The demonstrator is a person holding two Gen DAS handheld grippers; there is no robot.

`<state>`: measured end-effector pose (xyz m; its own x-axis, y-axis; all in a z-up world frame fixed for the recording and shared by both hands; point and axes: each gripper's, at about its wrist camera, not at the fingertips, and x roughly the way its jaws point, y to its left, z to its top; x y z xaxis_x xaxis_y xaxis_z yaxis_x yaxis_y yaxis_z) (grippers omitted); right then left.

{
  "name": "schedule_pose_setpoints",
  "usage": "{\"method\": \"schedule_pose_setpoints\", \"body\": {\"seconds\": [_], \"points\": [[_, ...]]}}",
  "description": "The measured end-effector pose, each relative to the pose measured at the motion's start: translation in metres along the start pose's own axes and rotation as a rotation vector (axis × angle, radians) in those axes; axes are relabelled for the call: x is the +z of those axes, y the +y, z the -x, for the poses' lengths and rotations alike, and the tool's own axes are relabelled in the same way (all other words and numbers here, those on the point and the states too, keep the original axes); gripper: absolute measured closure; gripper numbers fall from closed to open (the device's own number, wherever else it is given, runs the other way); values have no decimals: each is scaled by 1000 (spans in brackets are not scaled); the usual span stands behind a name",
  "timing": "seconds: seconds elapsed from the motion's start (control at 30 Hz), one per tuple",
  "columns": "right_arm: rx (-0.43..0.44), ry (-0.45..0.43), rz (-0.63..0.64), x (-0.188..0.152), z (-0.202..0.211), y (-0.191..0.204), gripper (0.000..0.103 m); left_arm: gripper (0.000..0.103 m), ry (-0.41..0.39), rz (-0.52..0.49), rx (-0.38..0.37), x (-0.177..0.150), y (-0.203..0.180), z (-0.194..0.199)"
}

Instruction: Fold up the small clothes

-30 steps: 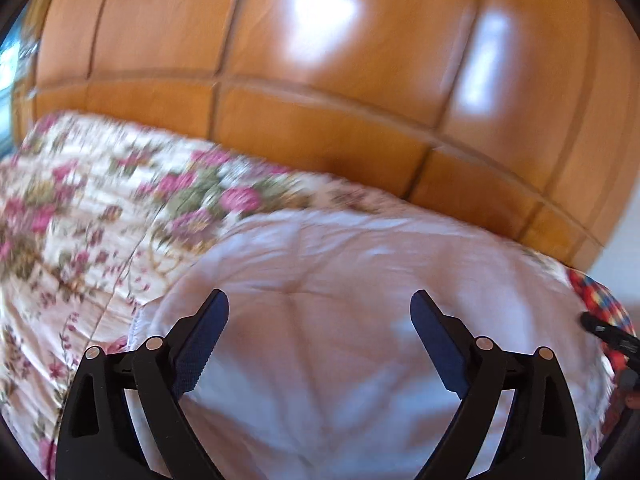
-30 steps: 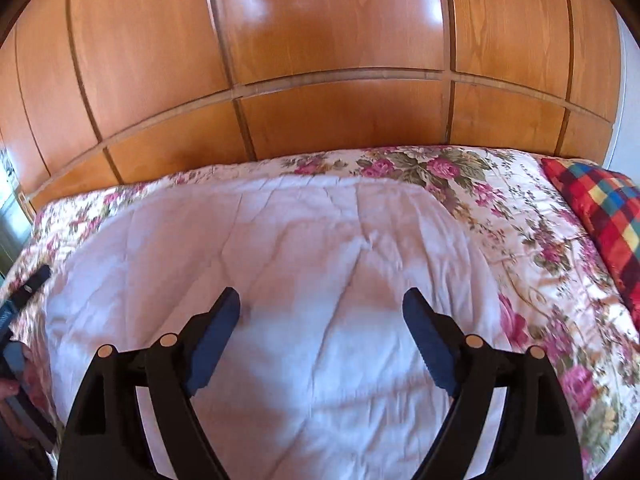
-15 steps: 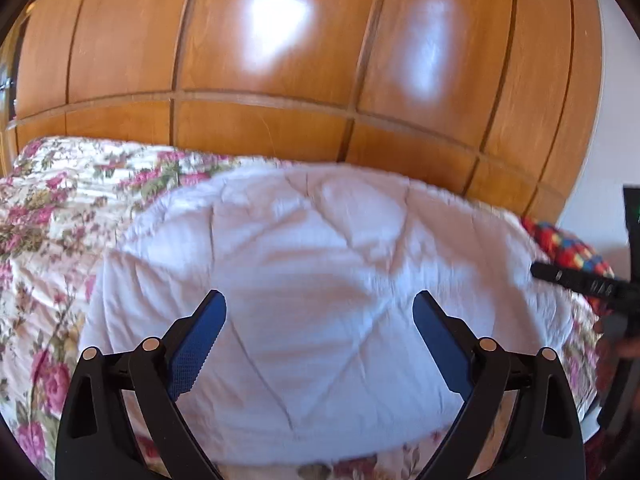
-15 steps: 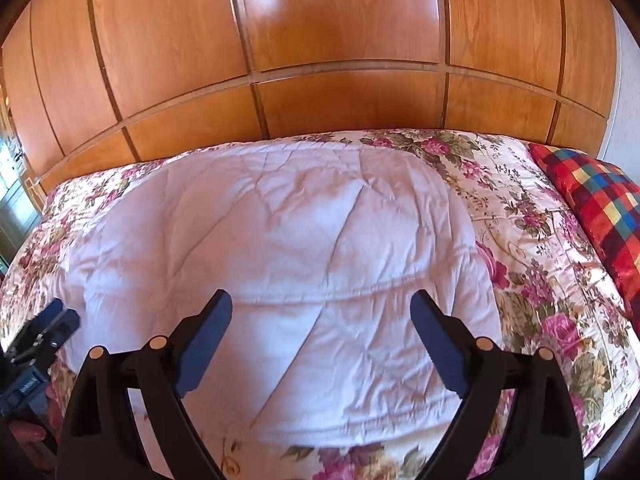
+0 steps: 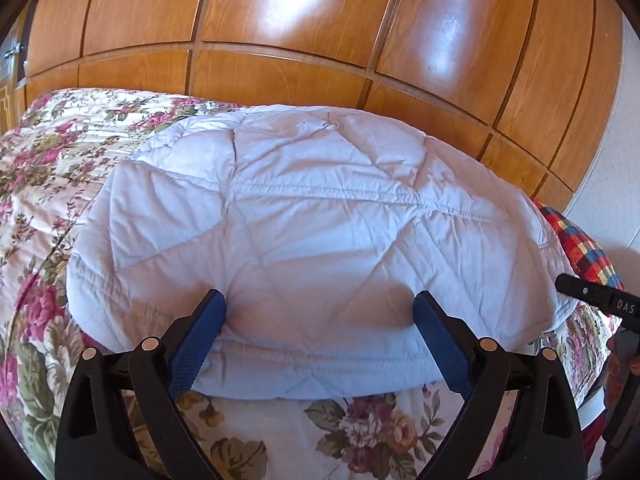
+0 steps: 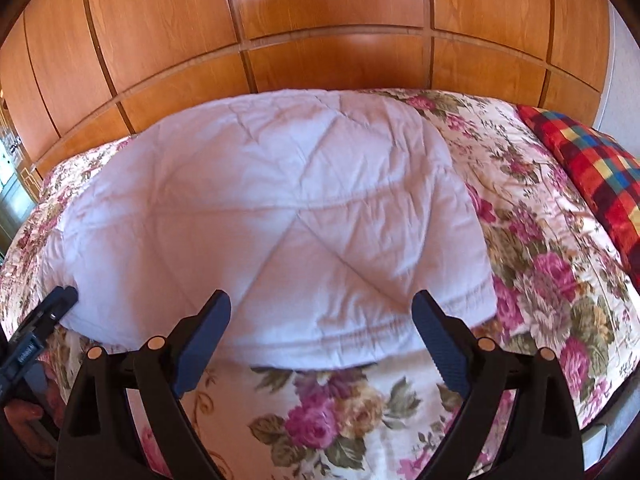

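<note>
A white quilted blanket (image 5: 312,232) lies folded on the floral bed cover; it also shows in the right wrist view (image 6: 272,220). My left gripper (image 5: 320,320) is open and empty, held just above the blanket's near edge. My right gripper (image 6: 320,318) is open and empty, above the blanket's near right part. The right gripper's tip shows at the right edge of the left wrist view (image 5: 592,294). The left gripper's tip shows at the lower left of the right wrist view (image 6: 44,316).
The floral bed cover (image 6: 532,248) spreads around the blanket and reaches the near bed edge (image 5: 360,432). A red checked pillow (image 6: 592,168) lies at the far right. A wooden panelled wardrobe (image 5: 320,32) stands right behind the bed.
Both grippers have pulled back towards the near bed edge, open throughout. The blanket's near edge and the floral cover in front of it have come into view.
</note>
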<state>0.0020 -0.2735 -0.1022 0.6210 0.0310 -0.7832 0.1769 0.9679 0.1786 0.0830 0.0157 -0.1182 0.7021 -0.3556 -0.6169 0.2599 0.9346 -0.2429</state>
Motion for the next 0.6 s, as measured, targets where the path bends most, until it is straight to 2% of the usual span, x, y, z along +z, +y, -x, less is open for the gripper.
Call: {"method": "schedule_pose_setpoints", "body": {"seconds": [0.07, 0.23, 0.37, 0.47, 0.6], "points": [[0, 16, -14, -6, 2, -5, 11, 9, -20, 15, -13, -2, 2, 5], [94, 86, -197, -25, 0, -39, 11, 9, -101, 110, -84, -11, 13, 22], [203, 93, -348, -36, -7, -65, 11, 9, -90, 86, -57, -13, 10, 19], [329, 50, -491, -43, -16, -85, 10, 9, -83, 67, -44, -15, 8, 17], [391, -32, -579, -40, -22, -99, 8, 9, -71, 62, -42, -17, 9, 14]]}}
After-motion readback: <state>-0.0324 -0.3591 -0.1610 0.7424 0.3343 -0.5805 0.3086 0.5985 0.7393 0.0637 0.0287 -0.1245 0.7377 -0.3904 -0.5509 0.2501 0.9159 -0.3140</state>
